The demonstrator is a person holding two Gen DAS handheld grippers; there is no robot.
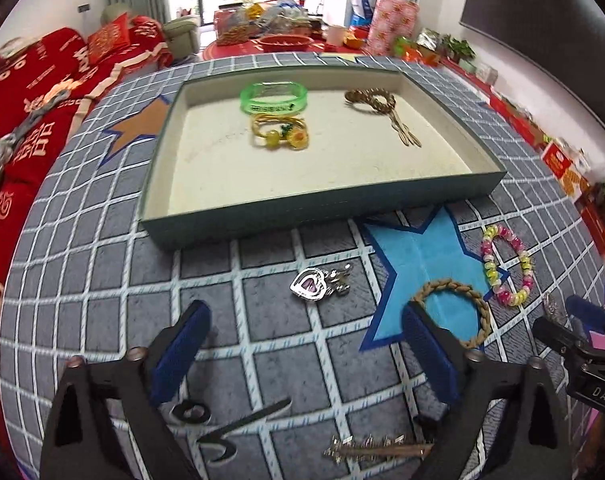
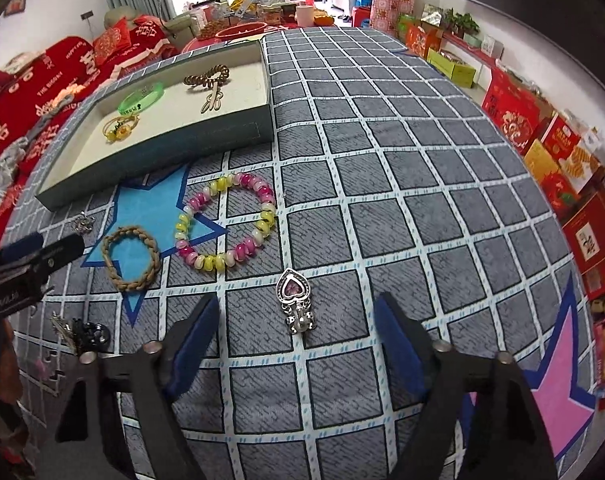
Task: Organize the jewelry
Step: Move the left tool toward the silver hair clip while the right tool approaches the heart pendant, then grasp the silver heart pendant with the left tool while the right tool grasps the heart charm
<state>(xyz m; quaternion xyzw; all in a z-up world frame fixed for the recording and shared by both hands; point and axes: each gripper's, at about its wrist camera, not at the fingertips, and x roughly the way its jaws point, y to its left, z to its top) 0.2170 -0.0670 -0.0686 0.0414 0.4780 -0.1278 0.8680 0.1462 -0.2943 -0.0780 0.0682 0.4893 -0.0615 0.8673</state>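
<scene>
A shallow grey-green tray [image 1: 322, 210] [image 2: 206, 136] holds a green bangle [image 1: 273, 97], a yellow flower bracelet [image 1: 279, 131] and a bronze bead bracelet [image 1: 372, 101]. On the checked cloth, my open left gripper [image 1: 306, 330] faces a silver heart pendant [image 1: 310, 284]. A braided tan bracelet [image 1: 458, 312] [image 2: 131, 258] and a pink-yellow bead bracelet [image 1: 506, 266] [image 2: 226, 222] lie right of it. My open right gripper [image 2: 296, 320] straddles a second silver heart pendant [image 2: 295, 294].
A gold hairpin [image 1: 378, 450] and black metal clips [image 1: 238, 428] lie near the left gripper's base. A red sofa [image 1: 30, 92] is on the left. Gift boxes [image 2: 542, 140] line the right wall. The table's far end holds clutter [image 1: 270, 24].
</scene>
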